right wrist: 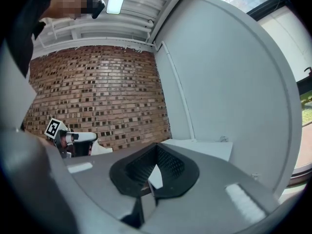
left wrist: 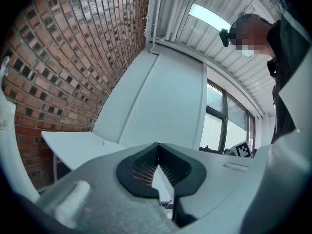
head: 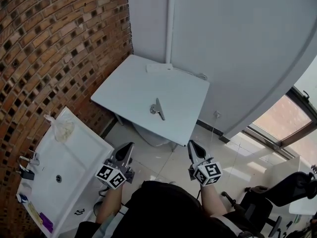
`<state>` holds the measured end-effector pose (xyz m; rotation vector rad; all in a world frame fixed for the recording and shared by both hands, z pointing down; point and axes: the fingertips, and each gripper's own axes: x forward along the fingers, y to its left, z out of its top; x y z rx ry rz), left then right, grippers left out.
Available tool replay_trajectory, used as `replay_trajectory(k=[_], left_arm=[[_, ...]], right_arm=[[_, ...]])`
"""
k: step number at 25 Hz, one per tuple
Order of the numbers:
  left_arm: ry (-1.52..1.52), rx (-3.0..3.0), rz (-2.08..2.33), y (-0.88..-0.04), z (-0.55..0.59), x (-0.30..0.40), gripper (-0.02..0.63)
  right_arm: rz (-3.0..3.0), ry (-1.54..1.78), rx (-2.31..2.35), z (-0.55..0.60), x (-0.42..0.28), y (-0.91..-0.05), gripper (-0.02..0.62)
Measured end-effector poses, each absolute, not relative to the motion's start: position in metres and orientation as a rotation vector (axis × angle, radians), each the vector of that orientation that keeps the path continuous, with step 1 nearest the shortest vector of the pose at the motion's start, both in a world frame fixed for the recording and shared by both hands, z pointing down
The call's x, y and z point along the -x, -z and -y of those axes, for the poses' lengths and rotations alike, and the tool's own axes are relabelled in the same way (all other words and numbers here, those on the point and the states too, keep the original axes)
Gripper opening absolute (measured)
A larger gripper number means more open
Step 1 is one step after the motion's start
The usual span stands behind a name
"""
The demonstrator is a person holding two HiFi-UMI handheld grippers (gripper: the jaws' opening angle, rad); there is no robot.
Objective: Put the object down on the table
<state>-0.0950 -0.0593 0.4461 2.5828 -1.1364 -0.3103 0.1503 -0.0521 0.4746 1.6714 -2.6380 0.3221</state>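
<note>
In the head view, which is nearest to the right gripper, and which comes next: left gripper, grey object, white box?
1. left gripper, beside the right gripper, on its left.
2. grey object, ahead, in the middle of the table.
3. white box, at the table's far edge.

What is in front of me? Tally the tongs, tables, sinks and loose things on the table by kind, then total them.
Tongs: 2, the left tongs and the right tongs, both shut and empty
Table: 1
Sink: 1
Grey object on the table: 1
White box with a cord, at the table's far edge: 1
Total: 6
</note>
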Motion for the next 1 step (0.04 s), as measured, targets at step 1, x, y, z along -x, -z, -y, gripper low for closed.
replay_trajectory(k=[1], left_arm=[[0.31, -2.58, 1.13, -0.4466, 0.0597, 0.093, 0.0]], right_arm=[[2.629, -0.317, -1.679, 0.0515, -0.1527, -0.4754, 0.006]])
